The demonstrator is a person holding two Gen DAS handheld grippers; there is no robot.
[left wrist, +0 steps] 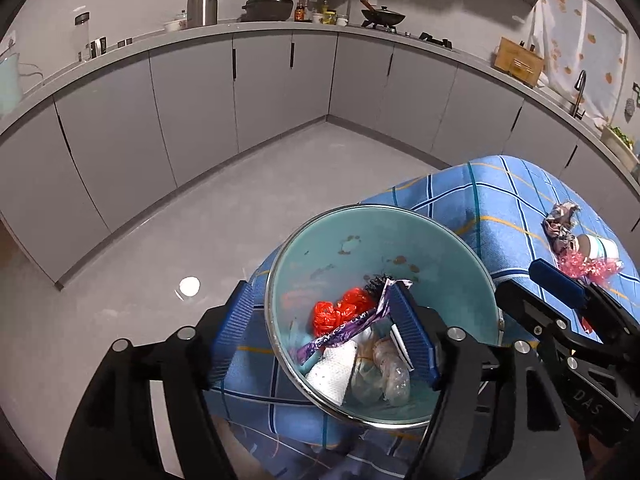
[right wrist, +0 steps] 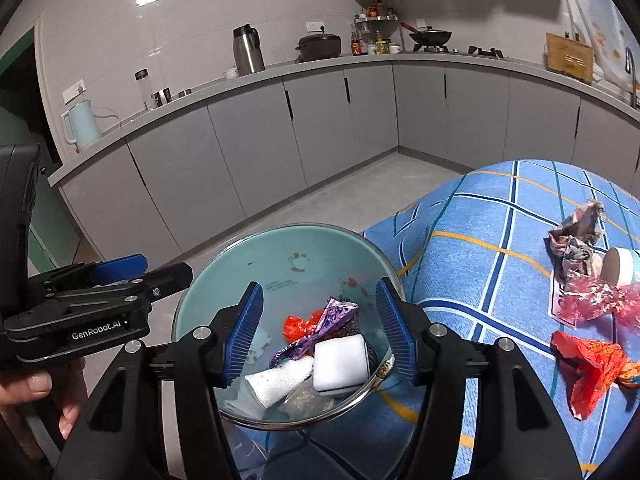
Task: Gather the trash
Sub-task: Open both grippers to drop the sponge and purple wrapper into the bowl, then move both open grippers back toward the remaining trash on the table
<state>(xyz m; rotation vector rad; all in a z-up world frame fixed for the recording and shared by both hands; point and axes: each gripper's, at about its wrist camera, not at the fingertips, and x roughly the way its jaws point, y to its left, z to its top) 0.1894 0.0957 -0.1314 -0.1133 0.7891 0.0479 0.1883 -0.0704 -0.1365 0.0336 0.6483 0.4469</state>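
A teal bin [left wrist: 400, 240] with a metal rim stands against the blue checked tablecloth [left wrist: 500, 208]. Inside lie a red bag [left wrist: 340, 312], a purple wrapper [left wrist: 348, 332], a paper towel [left wrist: 332, 372] and clear plastic. My left gripper [left wrist: 324, 336] is open and straddles the bin's near wall, one finger outside and one inside, neither pressing. My right gripper [right wrist: 320, 332] hangs open over the bin [right wrist: 280, 256], just above a white block [right wrist: 340, 364] that lies on the trash. On the cloth lie crumpled paper [right wrist: 576, 236], a paper cup [right wrist: 620, 266], a pink wrapper [right wrist: 600, 300] and a red wrapper [right wrist: 588, 364].
Grey kitchen cabinets [left wrist: 192, 100] run along the far walls under a counter with a steel flask [left wrist: 203, 0], pots and a stove. Grey floor [left wrist: 240, 200] lies between them and the table. A person's hand [right wrist: 36, 388] holds the left gripper's handle.
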